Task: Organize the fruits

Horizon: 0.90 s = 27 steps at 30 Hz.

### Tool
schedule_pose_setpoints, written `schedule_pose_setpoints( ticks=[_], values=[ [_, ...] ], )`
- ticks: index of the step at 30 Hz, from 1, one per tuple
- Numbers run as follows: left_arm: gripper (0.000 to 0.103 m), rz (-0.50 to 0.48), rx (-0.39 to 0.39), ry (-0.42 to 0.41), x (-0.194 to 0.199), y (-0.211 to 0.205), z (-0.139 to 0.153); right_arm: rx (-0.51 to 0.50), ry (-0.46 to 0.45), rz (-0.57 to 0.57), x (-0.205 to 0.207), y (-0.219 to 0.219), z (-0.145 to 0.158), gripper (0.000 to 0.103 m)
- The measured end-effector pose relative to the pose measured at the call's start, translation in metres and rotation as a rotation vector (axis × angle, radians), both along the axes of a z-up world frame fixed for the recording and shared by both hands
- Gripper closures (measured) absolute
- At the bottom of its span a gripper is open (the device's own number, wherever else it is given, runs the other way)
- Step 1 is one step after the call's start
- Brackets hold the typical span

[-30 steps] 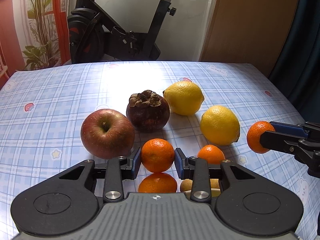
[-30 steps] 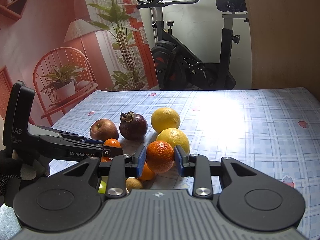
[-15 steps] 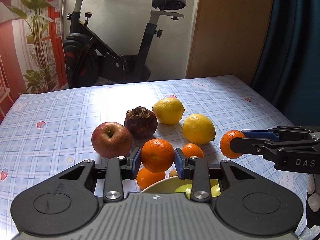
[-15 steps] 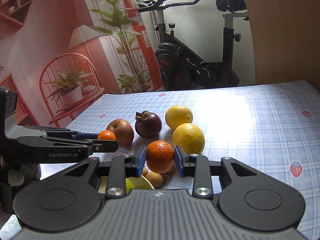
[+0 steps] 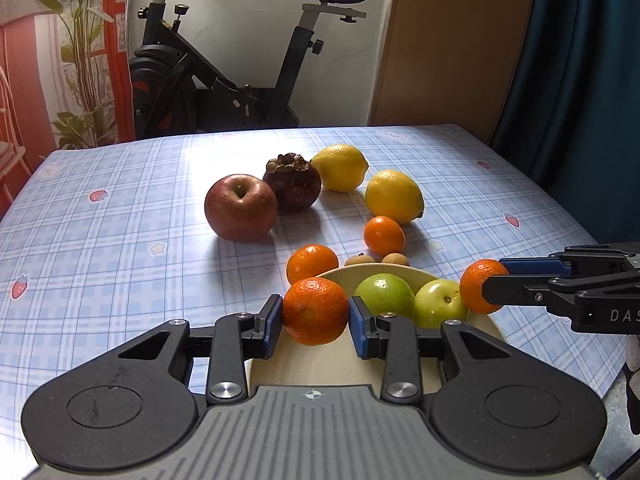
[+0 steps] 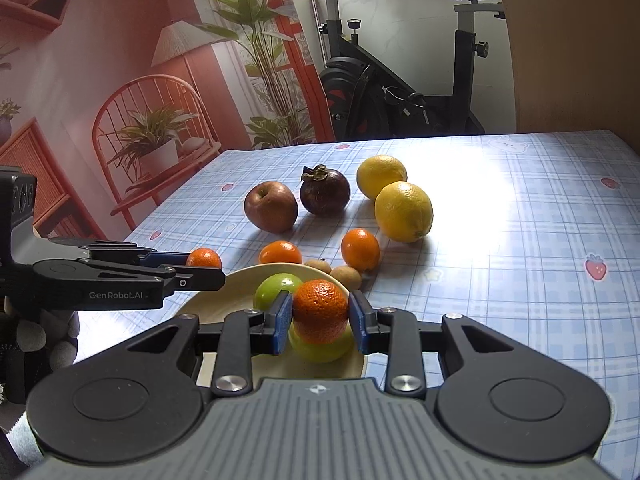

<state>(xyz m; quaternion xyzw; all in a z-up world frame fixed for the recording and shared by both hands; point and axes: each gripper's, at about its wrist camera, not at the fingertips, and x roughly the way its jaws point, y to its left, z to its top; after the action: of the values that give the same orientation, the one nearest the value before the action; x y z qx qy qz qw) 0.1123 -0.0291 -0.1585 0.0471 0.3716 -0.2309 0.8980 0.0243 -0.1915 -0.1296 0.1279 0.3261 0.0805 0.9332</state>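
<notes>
My left gripper [image 5: 316,322] is shut on a tangerine [image 5: 314,304] over the near-left rim of a cream bowl [image 5: 490,326]. Two green apples [image 5: 384,294] lie in the bowl. My right gripper [image 6: 320,318] is shut on a second tangerine [image 6: 320,306] above the bowl [image 6: 224,284], over a green apple [image 6: 320,348]. Beyond the bowl on the checked tablecloth lie two tangerines [image 5: 384,236], two longans [image 5: 360,260], a red apple [image 5: 240,208], a mangosteen [image 5: 292,184] and two lemons [image 5: 394,196]. Each wrist view shows the other gripper from the side with its tangerine.
An exercise bike [image 5: 224,80] stands behind the table's far edge [image 5: 280,132]. A wooden cabinet [image 5: 452,40] and a dark curtain [image 5: 580,80] are at the back right. A person's gloved hand [image 6: 36,336] holds the left gripper.
Both grippers have drawn back toward the near edge, each still holding its tangerine. The bowl with the green apples has come into view beneath them.
</notes>
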Motion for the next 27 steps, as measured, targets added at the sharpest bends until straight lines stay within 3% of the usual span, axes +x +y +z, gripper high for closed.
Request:
schedule_pose_setpoints(
  ticks=[11,12,14,15,22,27],
  values=[
    [0.065,0.001,-0.005,0.012,-0.003,0.003,-0.011,-0.028,0.049,0.027,-0.007,0.011,-0.007,0.071],
    [0.065,0.001,-0.004,0.014,-0.002,0.003,-0.012,-0.033,0.056,0.029,-0.006,0.012,-0.010,0.073],
    [0.065,0.001,0.001,0.018,-0.002,0.003,-0.014,-0.036,0.069,0.025,-0.003,0.013,-0.014,0.087],
    [0.065,0.001,0.002,0.019,-0.002,0.003,-0.016,-0.034,0.073,0.021,-0.002,0.013,-0.016,0.088],
    [0.065,0.000,0.013,0.023,-0.003,0.005,-0.021,-0.018,0.087,0.036,-0.001,0.013,-0.021,0.088],
    [0.065,0.008,0.006,0.024,-0.005,0.009,-0.021,0.006,0.106,0.097,-0.002,0.021,-0.017,0.081]
  ],
)
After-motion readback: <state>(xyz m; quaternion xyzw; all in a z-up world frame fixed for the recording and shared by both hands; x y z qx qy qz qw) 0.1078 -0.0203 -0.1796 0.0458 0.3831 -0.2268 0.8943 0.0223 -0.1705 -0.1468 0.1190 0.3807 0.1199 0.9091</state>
